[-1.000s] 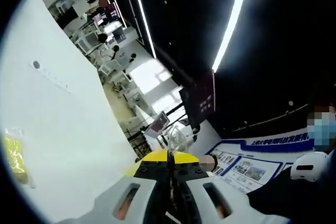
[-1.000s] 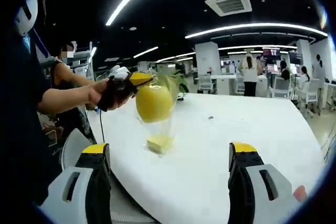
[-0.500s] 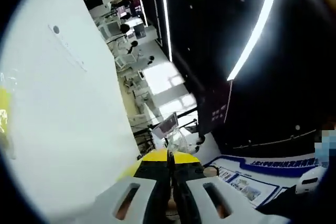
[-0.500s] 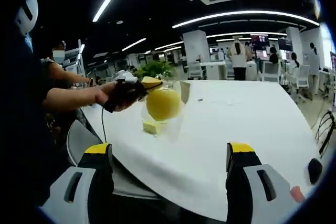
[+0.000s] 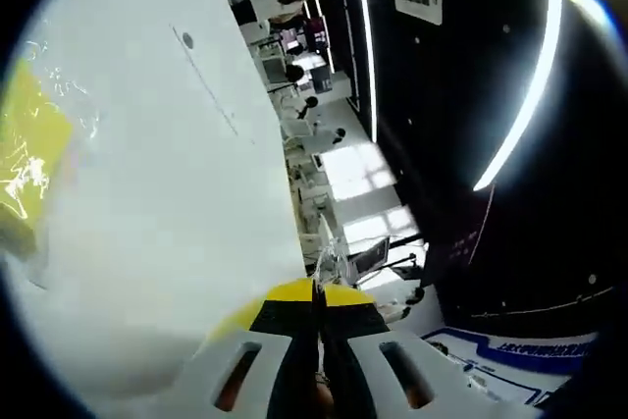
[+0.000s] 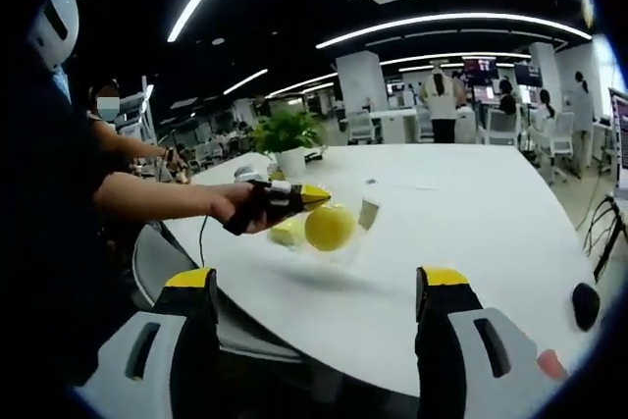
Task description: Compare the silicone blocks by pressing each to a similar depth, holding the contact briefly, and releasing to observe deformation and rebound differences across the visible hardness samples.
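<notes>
**A:** What hangs from the left gripper (image 6: 294, 195)?

**B:** A clear bag (image 6: 339, 233) holding a round yellow silicone block (image 6: 330, 227), pinched in closed jaws just above the white table (image 6: 471, 233); a flatter yellow block (image 6: 287, 234) shows beside it.

**A:** And the right gripper (image 6: 319, 287)?

**B:** Jaws spread wide, empty, nearer the table's edge.

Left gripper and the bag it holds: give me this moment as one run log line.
left gripper: shut on clear bag | yellow ball: hanging over white table | right gripper: open
</notes>
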Action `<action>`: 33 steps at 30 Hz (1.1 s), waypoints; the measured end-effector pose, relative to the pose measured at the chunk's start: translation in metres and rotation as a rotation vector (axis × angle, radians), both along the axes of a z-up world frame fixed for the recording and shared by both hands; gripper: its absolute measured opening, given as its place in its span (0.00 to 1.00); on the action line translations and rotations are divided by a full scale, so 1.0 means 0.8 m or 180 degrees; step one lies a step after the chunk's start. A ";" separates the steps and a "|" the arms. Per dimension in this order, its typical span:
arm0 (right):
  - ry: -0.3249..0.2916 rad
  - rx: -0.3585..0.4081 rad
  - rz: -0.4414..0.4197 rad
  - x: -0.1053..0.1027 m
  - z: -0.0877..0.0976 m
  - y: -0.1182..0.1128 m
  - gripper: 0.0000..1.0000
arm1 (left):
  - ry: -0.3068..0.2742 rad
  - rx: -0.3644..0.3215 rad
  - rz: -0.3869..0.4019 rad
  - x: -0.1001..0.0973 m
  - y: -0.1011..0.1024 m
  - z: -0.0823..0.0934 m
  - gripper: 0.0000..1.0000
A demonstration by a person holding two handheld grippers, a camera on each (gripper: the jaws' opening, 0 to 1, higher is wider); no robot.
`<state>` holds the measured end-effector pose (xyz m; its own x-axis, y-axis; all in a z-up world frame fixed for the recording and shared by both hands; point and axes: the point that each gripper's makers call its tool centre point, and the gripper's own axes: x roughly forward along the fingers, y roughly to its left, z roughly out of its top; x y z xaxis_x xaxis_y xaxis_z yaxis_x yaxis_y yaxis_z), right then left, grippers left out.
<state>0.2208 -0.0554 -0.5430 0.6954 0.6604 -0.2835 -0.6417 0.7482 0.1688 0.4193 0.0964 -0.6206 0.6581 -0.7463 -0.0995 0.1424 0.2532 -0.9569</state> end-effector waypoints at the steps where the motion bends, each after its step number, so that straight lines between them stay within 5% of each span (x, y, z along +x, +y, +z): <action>1: -0.0012 0.0001 -0.0008 0.001 0.001 -0.001 0.72 | 0.0003 0.0089 0.0059 0.005 0.005 -0.008 0.00; 3: -0.0010 0.0084 -0.0042 0.002 0.005 0.000 0.70 | 0.0014 0.0210 0.0191 0.019 0.015 -0.020 0.00; 5: 0.0000 0.0152 -0.0053 0.003 0.006 0.000 0.71 | 0.0205 -0.0066 0.0339 0.031 0.021 -0.021 0.00; 8: 0.0011 0.0160 -0.0059 0.003 0.005 0.001 0.70 | 0.0120 0.0134 0.0517 0.045 0.031 -0.034 0.00; 10: 0.0019 0.0124 -0.0060 0.004 0.003 0.001 0.70 | 0.0228 0.0238 0.0598 0.053 0.037 -0.050 0.00; 22: 0.0129 0.0190 0.0016 0.006 -0.005 0.014 0.64 | 0.0432 0.0824 0.0454 0.079 0.040 -0.104 0.00; 25: 0.0173 0.0134 0.0001 0.011 -0.011 0.012 0.64 | 0.0417 0.1140 0.0320 0.079 0.041 -0.118 0.00; 33: 0.0230 0.0158 -0.0015 0.013 -0.020 0.012 0.64 | 0.0406 0.1245 0.0166 0.090 0.040 -0.128 0.00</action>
<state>0.2314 -0.0458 -0.5588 0.6775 0.6716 -0.2999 -0.6230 0.7407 0.2515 0.4915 0.1280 -0.7227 0.6581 -0.6020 -0.4523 0.0062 0.6050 -0.7962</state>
